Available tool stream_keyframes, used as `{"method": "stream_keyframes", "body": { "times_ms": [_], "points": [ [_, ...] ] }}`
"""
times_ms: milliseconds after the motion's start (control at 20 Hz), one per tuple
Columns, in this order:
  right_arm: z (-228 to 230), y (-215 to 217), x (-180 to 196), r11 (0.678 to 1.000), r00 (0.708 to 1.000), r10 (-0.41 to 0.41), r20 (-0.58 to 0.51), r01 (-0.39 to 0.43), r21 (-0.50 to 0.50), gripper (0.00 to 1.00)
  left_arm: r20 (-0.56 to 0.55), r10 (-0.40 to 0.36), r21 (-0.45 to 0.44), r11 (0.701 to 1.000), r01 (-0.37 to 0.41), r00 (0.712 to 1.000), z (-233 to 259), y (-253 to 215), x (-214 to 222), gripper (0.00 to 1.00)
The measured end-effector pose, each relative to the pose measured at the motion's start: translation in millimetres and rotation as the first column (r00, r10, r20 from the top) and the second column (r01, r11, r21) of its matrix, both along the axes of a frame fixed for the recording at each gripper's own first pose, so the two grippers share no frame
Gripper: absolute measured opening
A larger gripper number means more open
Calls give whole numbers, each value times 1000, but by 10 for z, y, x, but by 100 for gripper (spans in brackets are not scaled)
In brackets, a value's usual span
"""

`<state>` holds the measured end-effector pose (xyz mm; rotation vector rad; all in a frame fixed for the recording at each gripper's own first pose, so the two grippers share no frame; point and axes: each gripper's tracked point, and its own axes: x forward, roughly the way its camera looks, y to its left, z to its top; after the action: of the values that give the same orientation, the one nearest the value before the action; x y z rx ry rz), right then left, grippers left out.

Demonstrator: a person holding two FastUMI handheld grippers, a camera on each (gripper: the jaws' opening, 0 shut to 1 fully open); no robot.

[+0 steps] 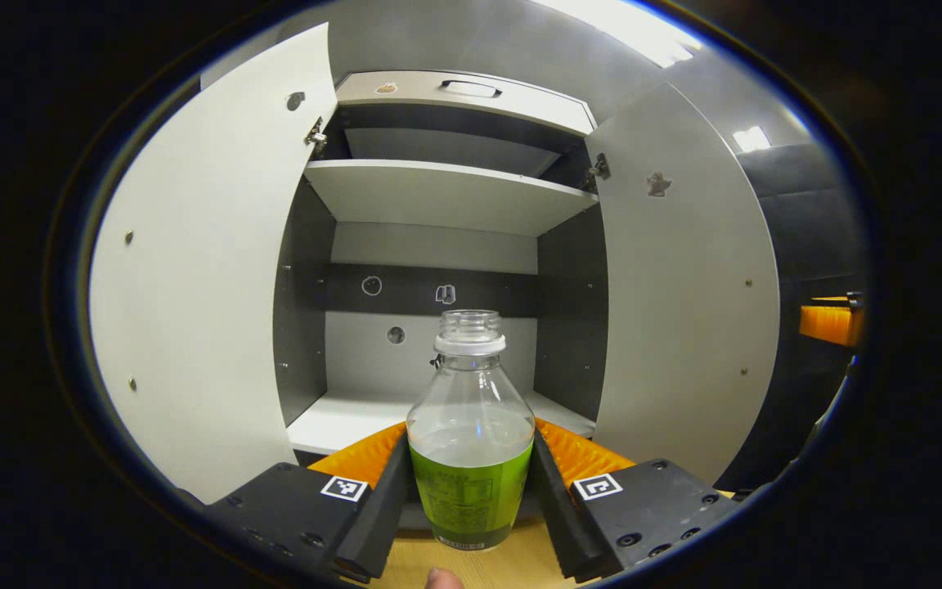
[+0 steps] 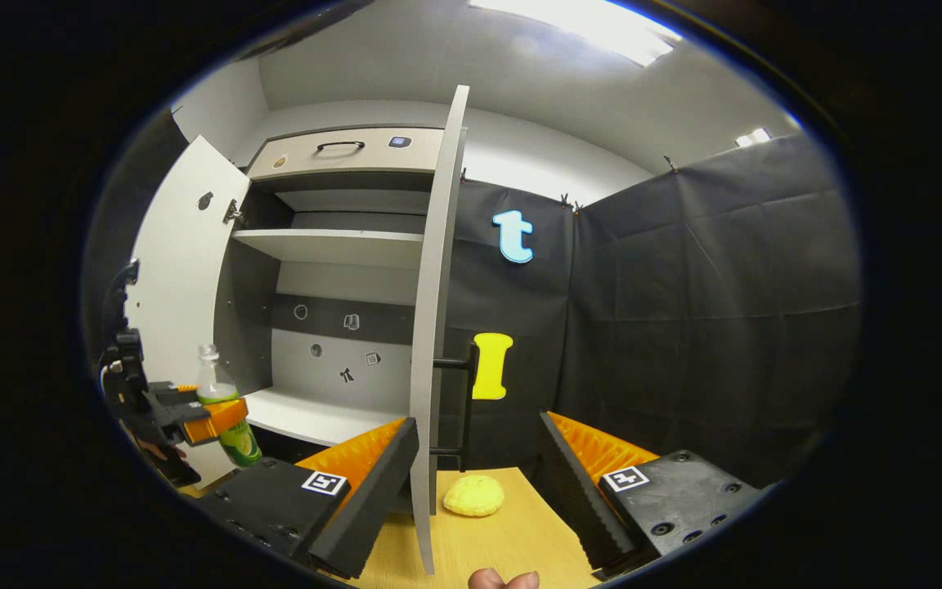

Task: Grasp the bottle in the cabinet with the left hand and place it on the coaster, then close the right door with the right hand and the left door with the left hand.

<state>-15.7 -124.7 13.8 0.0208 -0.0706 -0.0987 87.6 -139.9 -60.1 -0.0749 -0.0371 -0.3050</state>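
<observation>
A clear, uncapped bottle (image 1: 469, 425) with a green label stands upright between my left gripper's (image 1: 469, 432) fingers, which press on both its sides. It is held in front of the open cabinet's lower shelf (image 1: 332, 421), over the wooden table. In the right gripper view the same bottle (image 2: 211, 380) and left gripper (image 2: 193, 419) appear at the far left. My right gripper (image 2: 479, 424) is open, and the right door's (image 2: 437, 327) edge stands between its fingers, close to the left one. A yellow coaster (image 2: 473, 495) lies on the table just beyond.
Both cabinet doors stand wide open: the left door (image 1: 201, 278) and the right door (image 1: 684, 294). An upper shelf (image 1: 446, 192) and a drawer with a handle (image 1: 471, 86) sit above. The wooden table (image 2: 512, 540) runs under both grippers. Black cloth walls the right side.
</observation>
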Motion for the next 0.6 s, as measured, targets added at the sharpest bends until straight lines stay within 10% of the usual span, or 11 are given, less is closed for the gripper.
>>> {"method": "stream_keyframes", "body": {
  "times_ms": [600],
  "points": [
    [82,-60,132,999,996,0,91,3,-40,97,-53,-78,17,997,79,996,-1523,-324,-889,76]
  ]
}}
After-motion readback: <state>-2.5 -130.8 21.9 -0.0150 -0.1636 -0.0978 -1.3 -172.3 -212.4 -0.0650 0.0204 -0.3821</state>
